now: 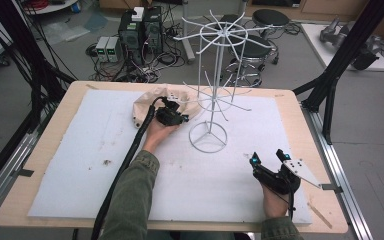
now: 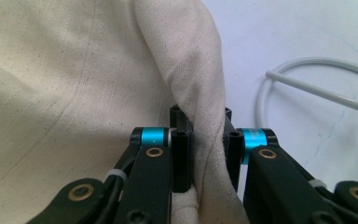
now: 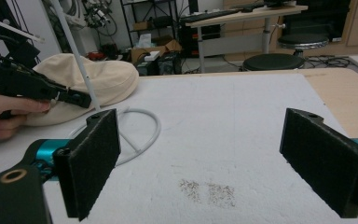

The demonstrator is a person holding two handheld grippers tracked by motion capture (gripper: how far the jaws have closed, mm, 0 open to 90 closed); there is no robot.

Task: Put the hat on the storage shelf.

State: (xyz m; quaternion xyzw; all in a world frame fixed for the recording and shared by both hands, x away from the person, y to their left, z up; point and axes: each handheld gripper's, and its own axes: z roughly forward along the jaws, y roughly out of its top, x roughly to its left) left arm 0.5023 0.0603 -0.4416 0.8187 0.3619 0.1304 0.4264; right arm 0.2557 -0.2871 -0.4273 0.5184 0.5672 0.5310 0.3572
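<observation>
A cream cloth cap (image 1: 149, 102) lies on the white foam mat, left of a white wire rack (image 1: 214, 75). My left gripper (image 1: 179, 116) is shut on a fold of the cap (image 2: 200, 121); the fabric is pinched between its black jaws, with the rack's base ring (image 2: 279, 79) to the right. My right gripper (image 1: 268, 157) stands open near the table's front right, jaws wide apart over bare mat (image 3: 200, 135). In the right gripper view the cap (image 3: 107, 79) and the left gripper (image 3: 81, 99) lie at far left, beside the rack's pole (image 3: 77, 56).
The white foam mat (image 1: 80, 150) covers most of the wooden table (image 1: 300, 115). The rack's ring base (image 1: 208, 136) sits mid-table with wire arms spreading above. Black frame posts (image 1: 340, 65) stand at the table's sides. Stools and computers are on the floor beyond.
</observation>
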